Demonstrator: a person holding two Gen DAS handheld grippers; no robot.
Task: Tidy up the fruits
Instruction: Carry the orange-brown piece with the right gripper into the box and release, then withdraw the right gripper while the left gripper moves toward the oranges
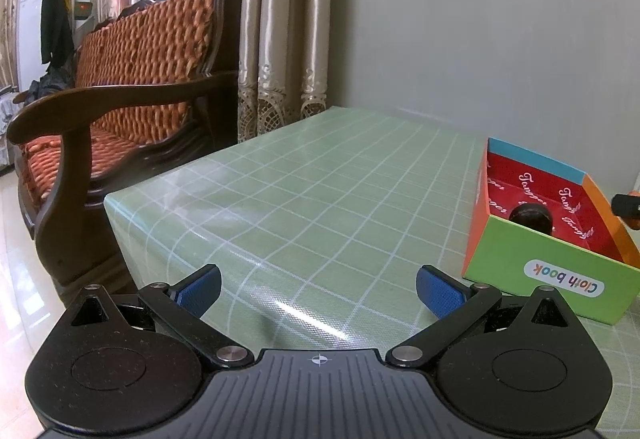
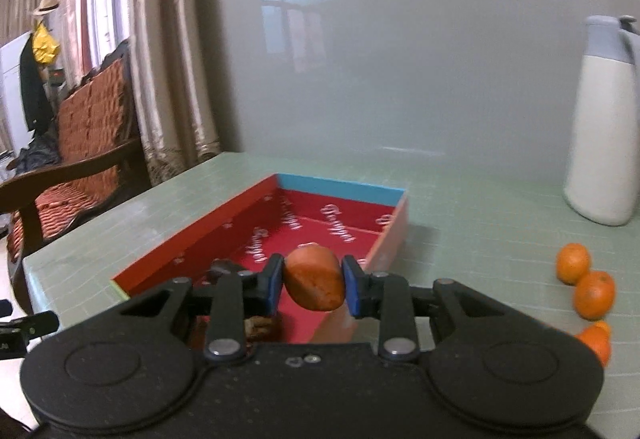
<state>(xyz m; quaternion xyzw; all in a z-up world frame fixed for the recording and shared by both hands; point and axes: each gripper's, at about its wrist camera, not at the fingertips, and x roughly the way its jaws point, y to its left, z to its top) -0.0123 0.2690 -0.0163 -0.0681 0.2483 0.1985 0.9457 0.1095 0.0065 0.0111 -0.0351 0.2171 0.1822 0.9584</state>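
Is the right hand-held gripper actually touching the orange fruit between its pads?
Touching. The right wrist view shows both blue pads of the right hand-held gripper pressed against the orange fruit's sides, no gap visible.

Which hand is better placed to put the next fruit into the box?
Right: its gripper already holds an orange fruit above the red box. The left gripper is open and empty.

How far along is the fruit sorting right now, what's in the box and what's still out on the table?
Done: one dark round fruit already sits in the box. In hand: the right gripper is shut on an orange fruit above the box's near end. The left gripper is open and empty over the table. Left: three oranges wait on the table near the white jug.
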